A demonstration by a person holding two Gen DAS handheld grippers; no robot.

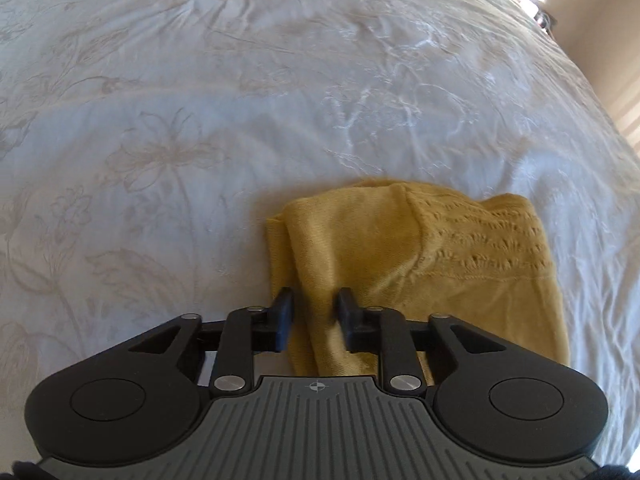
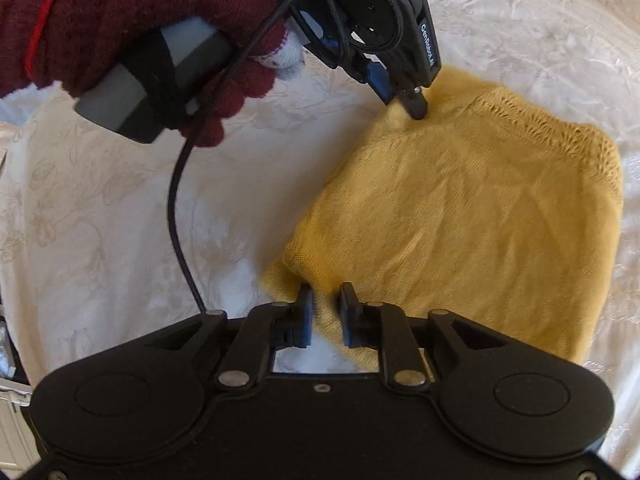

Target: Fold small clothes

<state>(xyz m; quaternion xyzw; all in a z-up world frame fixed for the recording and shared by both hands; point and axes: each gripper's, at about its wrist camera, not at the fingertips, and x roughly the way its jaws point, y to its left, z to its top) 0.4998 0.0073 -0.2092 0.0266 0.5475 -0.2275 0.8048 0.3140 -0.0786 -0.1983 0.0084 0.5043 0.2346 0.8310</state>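
On the bed, seen from the left wrist, a white bedspread [image 1: 200, 120] with a faint embroidered flower pattern fills nearly the whole view, lightly creased, with a beige wall [image 1: 600, 40] and bright daylight at the far right corner. A mustard-yellow knit garment [image 1: 420, 264] lies folded on the near part of the bedspread, right of centre; its weave is fine and smooth on the left and turns to an openwork lace band on the right. The left gripper [image 1: 313, 316] stands over the garment's left edge, its black fingers [image 1: 283, 312] parted by a narrow gap with a ridge of yellow cloth running between them; whether the pads press that cloth cannot be told. From the right wrist, the same bedspread [image 2: 100, 220] looks creamier, and the garment [image 2: 480, 220] spreads as a rough rectangle toward the right edge, its lace band at the far corner. The right gripper [image 2: 326, 312] sits at the garment's near left corner, its fingers slightly apart with blurred cloth between them, the grip itself unclear. Across the garment, the left gripper [image 2: 416, 110] touches the far left edge with its tips down, held by a hand in a dark red knitted glove [image 2: 120, 32]. A black cable [image 2: 176, 200] hangs from that tool and crosses the bedspread in front of the view.
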